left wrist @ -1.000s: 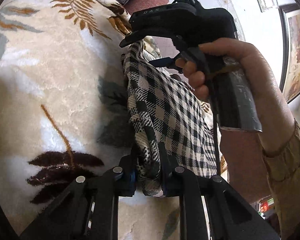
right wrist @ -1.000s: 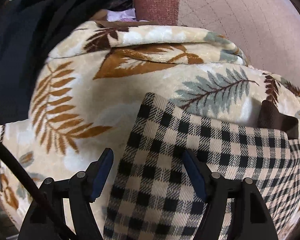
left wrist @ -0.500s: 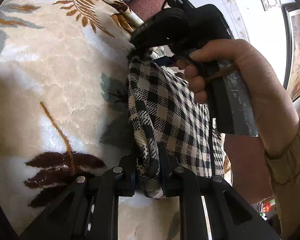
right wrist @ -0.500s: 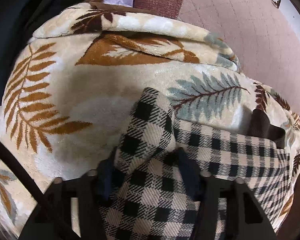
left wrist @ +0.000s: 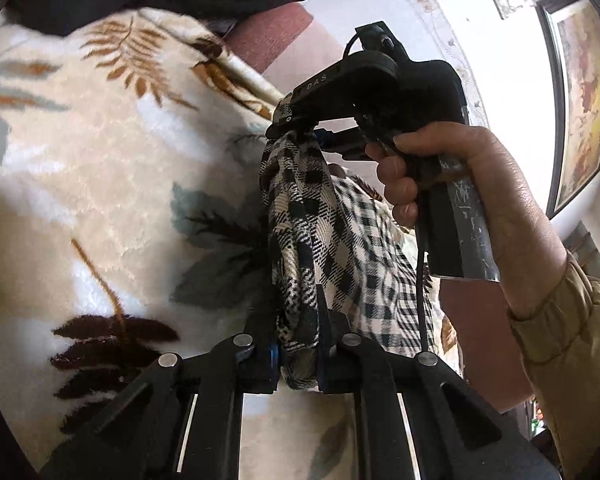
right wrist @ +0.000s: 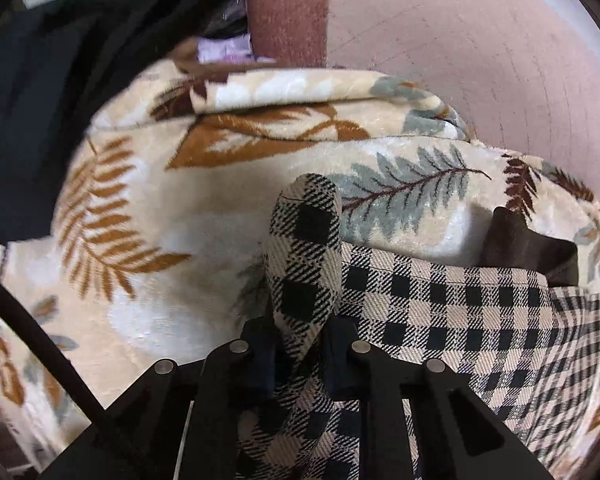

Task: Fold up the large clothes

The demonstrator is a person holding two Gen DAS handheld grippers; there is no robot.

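Note:
A black-and-cream checked garment (left wrist: 332, 240) lies partly on a cream blanket with leaf prints (left wrist: 100, 184). My left gripper (left wrist: 298, 344) is shut on a bunched edge of the garment. My right gripper (right wrist: 300, 344) is shut on another corner of it (right wrist: 304, 256), which sticks up between the jaws. In the left wrist view the right gripper (left wrist: 300, 130) shows ahead, held by a hand, pinching the cloth's far end. The cloth hangs taut between both grippers, lifted off the blanket. The rest of the garment (right wrist: 480, 320) spreads to the right.
A dark garment (right wrist: 40, 100) lies at the blanket's far left. A maroon headboard or cushion (right wrist: 440, 60) rises behind the blanket. A dark brown piece (right wrist: 528, 244) sits at the checked garment's far edge. A framed picture (left wrist: 580, 100) hangs on the wall.
My right gripper has closed on the garment corner, which was lying between open jaws. Both grippers have since lifted the edge off the blanket.

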